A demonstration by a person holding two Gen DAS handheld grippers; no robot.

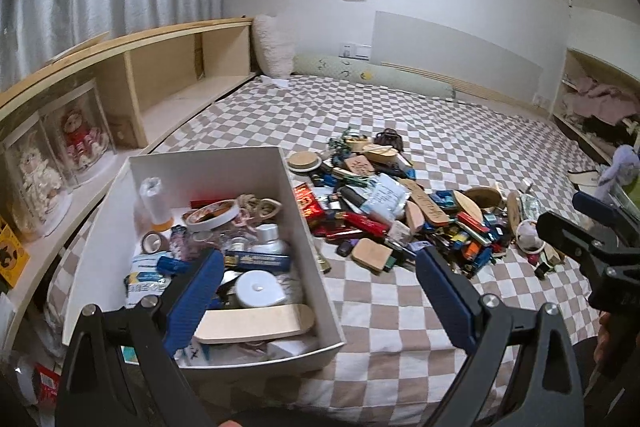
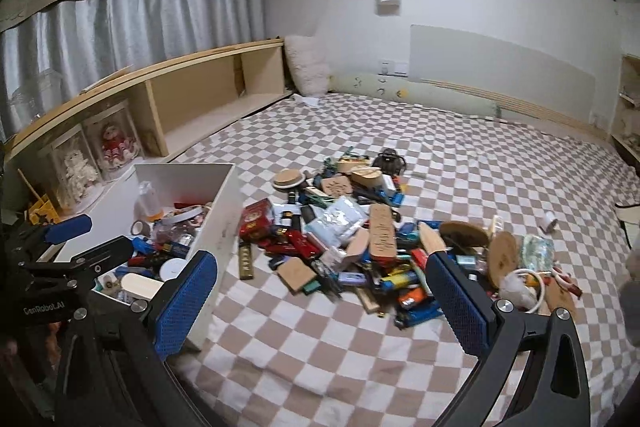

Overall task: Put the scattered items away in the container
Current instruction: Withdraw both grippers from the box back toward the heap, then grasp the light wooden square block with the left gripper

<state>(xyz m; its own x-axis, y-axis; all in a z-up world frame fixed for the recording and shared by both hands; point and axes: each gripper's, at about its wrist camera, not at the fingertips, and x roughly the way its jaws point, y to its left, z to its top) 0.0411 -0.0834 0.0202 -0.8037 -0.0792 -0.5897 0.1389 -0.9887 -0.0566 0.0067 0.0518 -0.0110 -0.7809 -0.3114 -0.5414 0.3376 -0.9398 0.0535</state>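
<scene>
With both the left hand-held gripper [image 1: 320, 291] and the right hand-held gripper [image 2: 322, 301] spread wide and empty, a fresh pick is due: the scattered items [image 2: 360, 235] lie ahead of the right one, the container [image 1: 316, 259] under the left.

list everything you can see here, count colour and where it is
box: one, white, on the bed's left side, partly filled with small items
pile of small items: one, mixed colours, mid-bed, right of the box
bedspread: one, beige and white checked, covering the bed
shelf: one, pale wood, along the left wall
doll cases: two, clear, on the shelf
curtain: one, grey, above the shelf
bolster: one, pale green, at the far wall
left gripper: one, black with blue pads, open, empty
right gripper: one, same colours, open, empty
</scene>
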